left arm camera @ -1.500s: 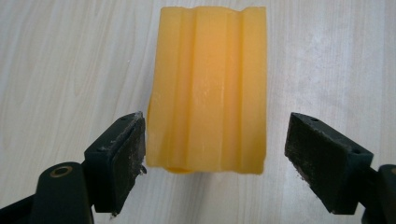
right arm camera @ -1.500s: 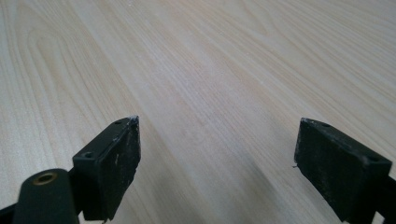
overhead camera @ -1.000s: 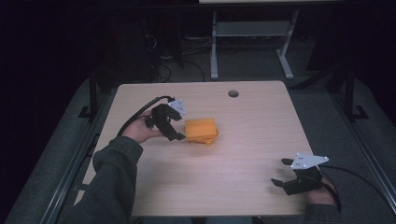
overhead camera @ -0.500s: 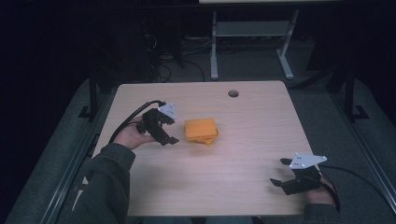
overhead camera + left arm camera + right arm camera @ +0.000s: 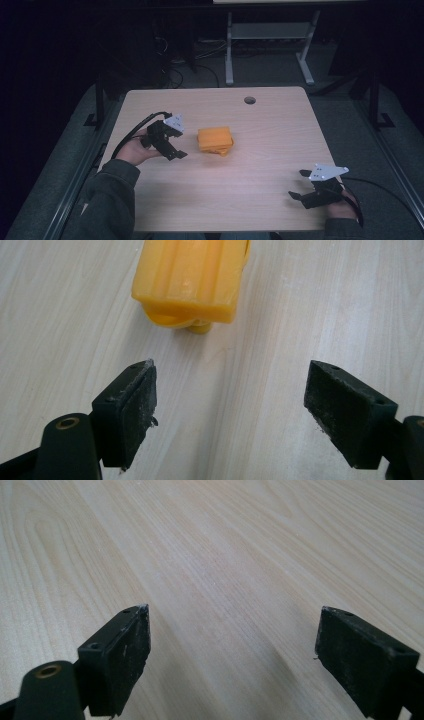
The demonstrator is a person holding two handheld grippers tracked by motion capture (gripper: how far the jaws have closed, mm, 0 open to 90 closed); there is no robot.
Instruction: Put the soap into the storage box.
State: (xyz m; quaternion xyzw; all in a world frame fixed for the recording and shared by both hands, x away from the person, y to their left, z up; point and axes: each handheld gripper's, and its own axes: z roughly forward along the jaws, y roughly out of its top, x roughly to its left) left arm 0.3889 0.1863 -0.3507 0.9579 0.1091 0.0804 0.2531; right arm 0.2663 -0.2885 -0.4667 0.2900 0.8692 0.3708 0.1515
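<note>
Wide apart, jaws of the left tongs [image 5: 227,407], empty, aimed at the yellow block [image 5: 192,277] from just beside it, no contact. Seen from above: left tongs [image 5: 176,145] held in a hand [image 5: 134,150] just left of the yellow block [image 5: 215,140], black cable [image 5: 132,132] looping away from the block toward the counter's left edge. Right tongs [image 5: 230,652] likewise spread wide, gripping nothing, bare wood grain between the jaws. From the high view, right tongs [image 5: 302,185] well apart from the block, down by the counter's near right corner, grey three-cornered plate [image 5: 327,172] on top. Yellow block flat on the pale wooden counter [image 5: 260,150], near its middle, a rounded yellow lip poking out beneath the block's near edge. Round cable hole [image 5: 249,100] beyond the block, near the counter's far edge. Dark floor and a white metal frame [image 5: 265,40] farther back still.
</note>
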